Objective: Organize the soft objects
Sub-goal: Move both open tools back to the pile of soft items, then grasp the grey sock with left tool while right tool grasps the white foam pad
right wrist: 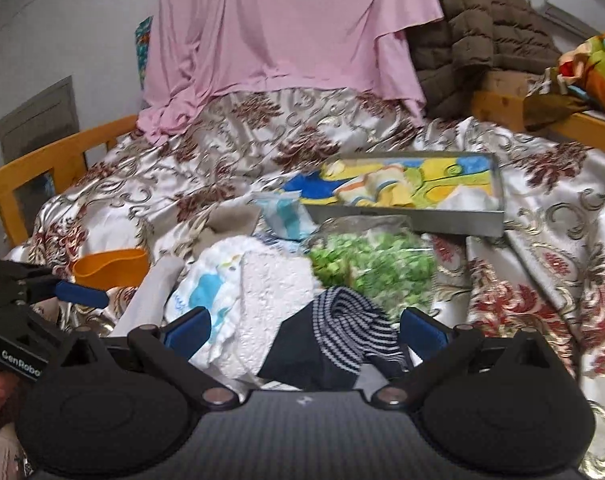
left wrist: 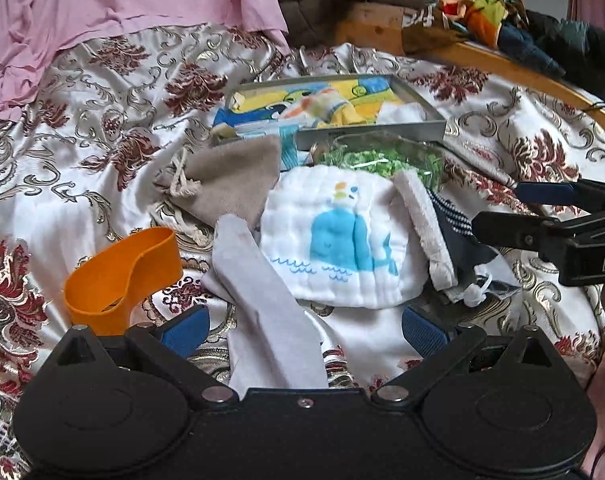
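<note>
Both grippers stand released. Between the left gripper fingers a long grey sock runs forward, its near end hidden under the body. The right gripper straddles a navy striped sock, partly hidden. Farther ahead a shallow grey tray holds a yellow-blue patterned cloth.
</note>
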